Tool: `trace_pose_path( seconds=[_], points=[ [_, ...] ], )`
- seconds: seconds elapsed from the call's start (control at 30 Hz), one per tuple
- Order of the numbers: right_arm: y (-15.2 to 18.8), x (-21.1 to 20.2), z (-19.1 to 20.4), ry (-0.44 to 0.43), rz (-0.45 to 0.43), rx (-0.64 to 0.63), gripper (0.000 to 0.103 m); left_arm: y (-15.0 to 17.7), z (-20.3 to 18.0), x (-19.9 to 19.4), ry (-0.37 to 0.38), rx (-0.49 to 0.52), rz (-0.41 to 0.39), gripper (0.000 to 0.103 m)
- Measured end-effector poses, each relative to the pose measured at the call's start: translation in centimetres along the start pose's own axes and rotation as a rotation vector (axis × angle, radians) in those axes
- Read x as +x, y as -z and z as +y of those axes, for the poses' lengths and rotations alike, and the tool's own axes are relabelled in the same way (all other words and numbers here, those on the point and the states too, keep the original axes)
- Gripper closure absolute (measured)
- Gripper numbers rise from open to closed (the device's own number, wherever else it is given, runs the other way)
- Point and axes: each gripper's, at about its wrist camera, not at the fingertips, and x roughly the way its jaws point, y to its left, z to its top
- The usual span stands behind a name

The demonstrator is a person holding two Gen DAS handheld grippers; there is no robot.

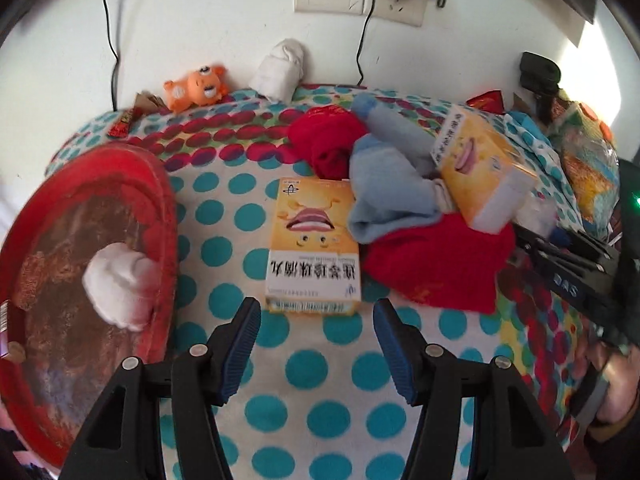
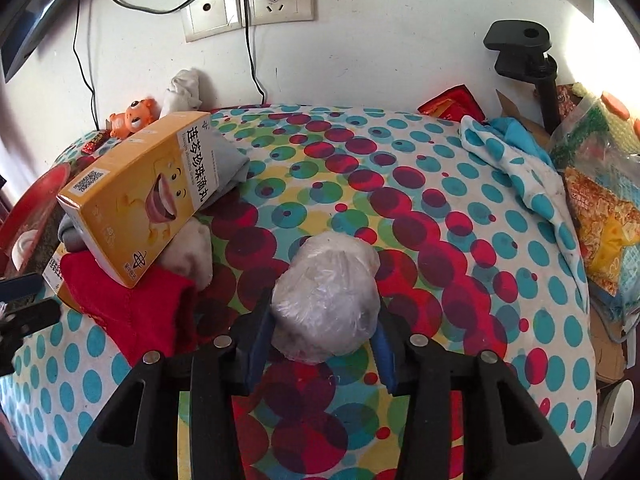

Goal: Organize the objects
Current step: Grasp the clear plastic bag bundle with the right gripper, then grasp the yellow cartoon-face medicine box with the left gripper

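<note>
In the left wrist view my left gripper point(image 1: 316, 320) is open and empty, just short of a yellow medicine box point(image 1: 314, 240) lying flat on the dotted cloth. To its left a red tray point(image 1: 160, 208) holds a rolled white sock point(image 1: 120, 284). To the right, red cloths point(image 1: 436, 264) and blue socks point(image 1: 384, 196) are piled with a second yellow box point(image 1: 480, 172) leaning on top. In the right wrist view my right gripper point(image 2: 322, 332) is shut on a plastic-wrapped whitish bundle point(image 2: 328, 292) resting on the cloth; the leaning yellow box point(image 2: 136, 196) is to its left.
By the wall lie an orange toy point(image 1: 196, 86) and a rolled white cloth point(image 1: 280, 68), under sockets with hanging cables point(image 2: 252, 60). A black clamp stand point(image 2: 540, 68), a blue dotted cloth point(image 2: 516, 168) and snack bags point(image 2: 604, 208) crowd the right edge.
</note>
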Motion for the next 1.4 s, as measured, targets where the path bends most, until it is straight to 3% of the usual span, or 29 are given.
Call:
trace_pose_path(
  seconds=[0.43, 0.47, 0.57, 0.93, 1.4],
  points=[
    [0.1, 0.0, 0.0, 0.010, 0.003, -0.017, 0.057, -1.9, 0.5, 3.5, -0.040, -0.005, 0.015, 0.043],
    [0.1, 0.0, 0.0, 0.007, 0.003, -0.015, 0.057, -2.0, 0.5, 3.4, -0.041, -0.004, 0.009, 0.051],
    [0.1, 0.0, 0.0, 0.010, 0.003, -0.018, 0.057, -2.1, 0.6, 3.3, -0.030, -0.015, 0.022, 0.051],
    [0.1, 0.1, 0.1, 0.009, 0.004, -0.018, 0.057, -1.1, 0.4, -1.5, -0.067, 0.049, -0.039, 0.051],
    [0.2, 0.1, 0.2, 0.013, 0.004, -0.023, 0.056, -0.7, 6.9, -6.5, -0.147, -0.053, -0.076, 0.051]
  ],
)
